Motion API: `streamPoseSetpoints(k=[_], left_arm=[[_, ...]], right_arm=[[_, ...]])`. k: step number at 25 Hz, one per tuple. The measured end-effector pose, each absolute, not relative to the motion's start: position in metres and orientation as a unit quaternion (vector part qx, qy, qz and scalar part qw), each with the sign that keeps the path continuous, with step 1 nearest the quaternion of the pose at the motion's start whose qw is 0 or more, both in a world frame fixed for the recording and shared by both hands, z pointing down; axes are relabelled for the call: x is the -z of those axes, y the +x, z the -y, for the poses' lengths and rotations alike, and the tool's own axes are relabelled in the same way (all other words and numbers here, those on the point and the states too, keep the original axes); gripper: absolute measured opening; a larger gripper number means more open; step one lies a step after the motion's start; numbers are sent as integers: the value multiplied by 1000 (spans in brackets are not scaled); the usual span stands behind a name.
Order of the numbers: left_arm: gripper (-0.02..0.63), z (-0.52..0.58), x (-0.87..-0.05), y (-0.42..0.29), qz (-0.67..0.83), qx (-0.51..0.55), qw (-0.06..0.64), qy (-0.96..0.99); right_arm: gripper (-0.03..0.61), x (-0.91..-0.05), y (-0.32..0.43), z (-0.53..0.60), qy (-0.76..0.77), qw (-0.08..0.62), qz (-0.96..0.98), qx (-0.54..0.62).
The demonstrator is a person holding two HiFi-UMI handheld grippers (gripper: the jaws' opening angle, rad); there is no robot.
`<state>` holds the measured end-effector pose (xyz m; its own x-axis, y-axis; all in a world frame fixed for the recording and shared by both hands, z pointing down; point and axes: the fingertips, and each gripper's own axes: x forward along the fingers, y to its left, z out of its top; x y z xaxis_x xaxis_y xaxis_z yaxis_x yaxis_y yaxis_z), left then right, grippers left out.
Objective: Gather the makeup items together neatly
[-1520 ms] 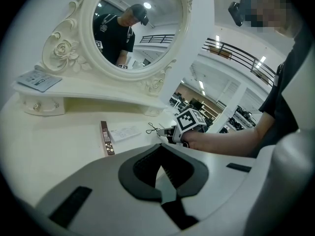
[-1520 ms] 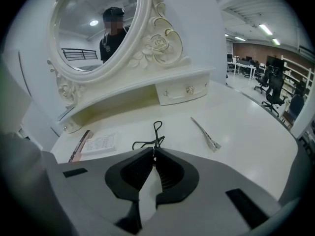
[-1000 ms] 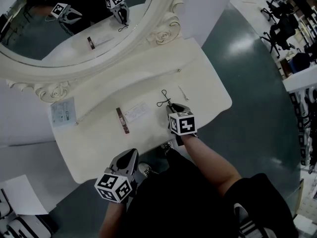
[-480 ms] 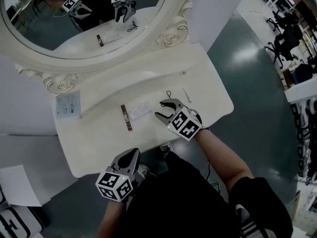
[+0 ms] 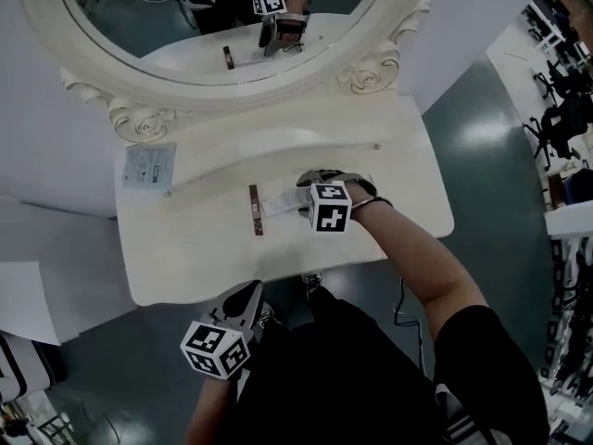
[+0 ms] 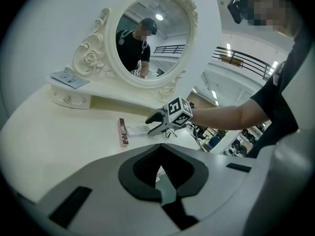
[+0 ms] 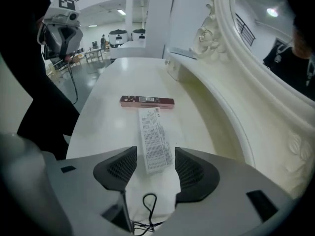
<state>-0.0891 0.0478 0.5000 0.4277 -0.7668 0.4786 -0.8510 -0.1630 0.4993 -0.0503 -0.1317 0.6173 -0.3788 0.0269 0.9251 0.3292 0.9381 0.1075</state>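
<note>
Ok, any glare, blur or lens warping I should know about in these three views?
Head view: mild bending along the mirror frame, a soft glare patch on the floor. Left gripper view: strong fisheye, dark corners, a mosaic patch laid over the top right. Right gripper view: same fisheye, dresser top brightly lit, leaflet in focus, print too small to read.

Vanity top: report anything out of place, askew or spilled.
Nothing spilled or damaged. One stray: the pale flat packet sits alone on the raised shelf at the left, apart from the rest. On the tabletop, the white printed sachet lies crosswise to the slim brown box, forming a T rather than lining up.
</note>
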Motion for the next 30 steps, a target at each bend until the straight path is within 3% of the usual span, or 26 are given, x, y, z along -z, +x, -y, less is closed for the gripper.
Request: streamPoseSetpoints(k=[7, 16, 18, 30], left_arm=[[8, -47, -506, -87, 570, -43, 378, 728], [8, -37, -501, -72, 605, -35, 374, 702], [8, -37, -498, -69, 608, -38, 372, 700], [8, -26, -488, -82, 593, -51, 360, 718]], right_arm=[[284, -630, -62, 131, -191, 552, 801, 134], [276, -630, -62, 129, -229, 532, 808, 105], [245, -629, -60, 128, -230, 530, 809, 107], [227, -625, -54, 130, -98, 526, 842, 75]])
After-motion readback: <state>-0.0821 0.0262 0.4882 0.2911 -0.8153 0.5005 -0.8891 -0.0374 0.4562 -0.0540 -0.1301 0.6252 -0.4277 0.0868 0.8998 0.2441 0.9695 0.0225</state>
